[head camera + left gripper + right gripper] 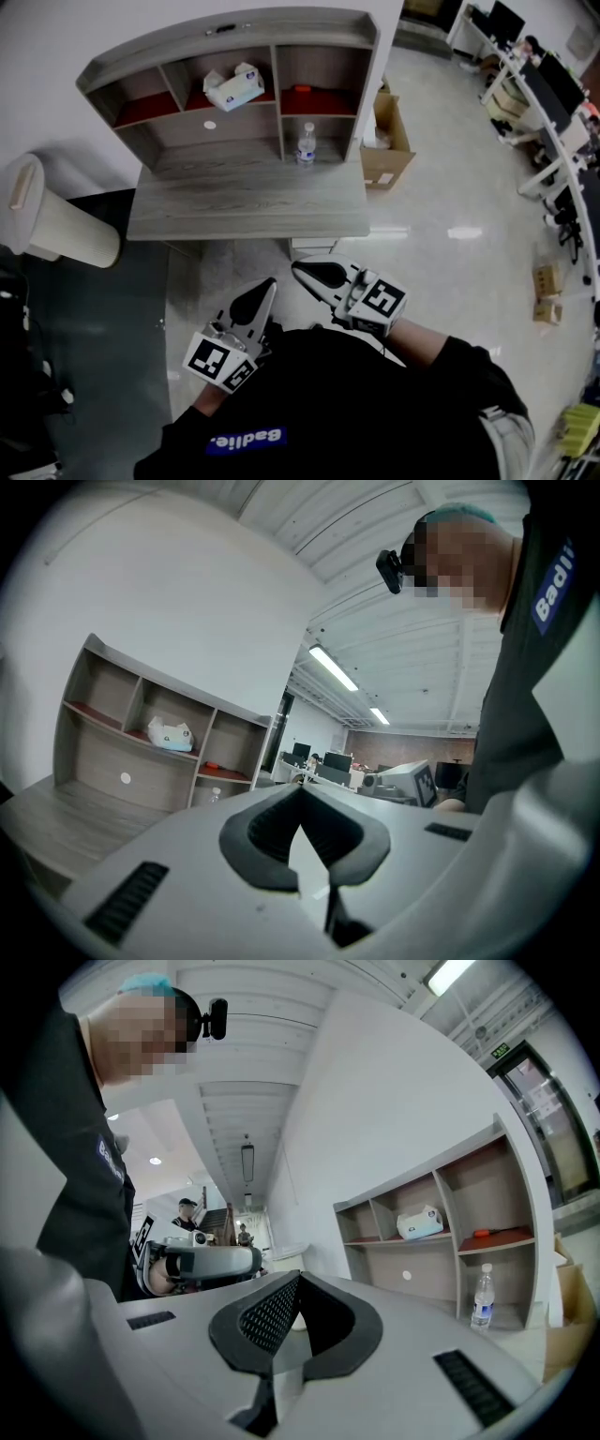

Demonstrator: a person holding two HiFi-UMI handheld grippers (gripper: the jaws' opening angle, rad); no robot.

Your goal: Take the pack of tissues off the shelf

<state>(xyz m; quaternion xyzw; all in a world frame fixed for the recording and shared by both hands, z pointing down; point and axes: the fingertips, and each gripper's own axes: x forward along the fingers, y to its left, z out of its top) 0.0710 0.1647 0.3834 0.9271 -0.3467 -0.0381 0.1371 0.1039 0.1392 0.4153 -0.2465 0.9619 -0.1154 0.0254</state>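
The pack of tissues point(234, 86), white with a light blue band, lies in the upper middle compartment of the grey wooden shelf point(366, 56) that stands on a desk. It also shows in the left gripper view point(170, 734) and the right gripper view point(420, 1222). Both grippers are held low in front of the person's body, well short of the desk. My left gripper point(268, 286) is shut with nothing in it, its tips meeting point(302, 794). My right gripper point(302, 269) is shut and empty too point(298, 1279).
A water bottle point(306, 145) stands in the lower right compartment, with a red object point(302, 90) in the one above. The desk top point(244, 202) lies before the shelf. A white bin point(56, 225) stands to the left, a cardboard box point(389, 141) to the right, and office desks point(548, 84) far right.
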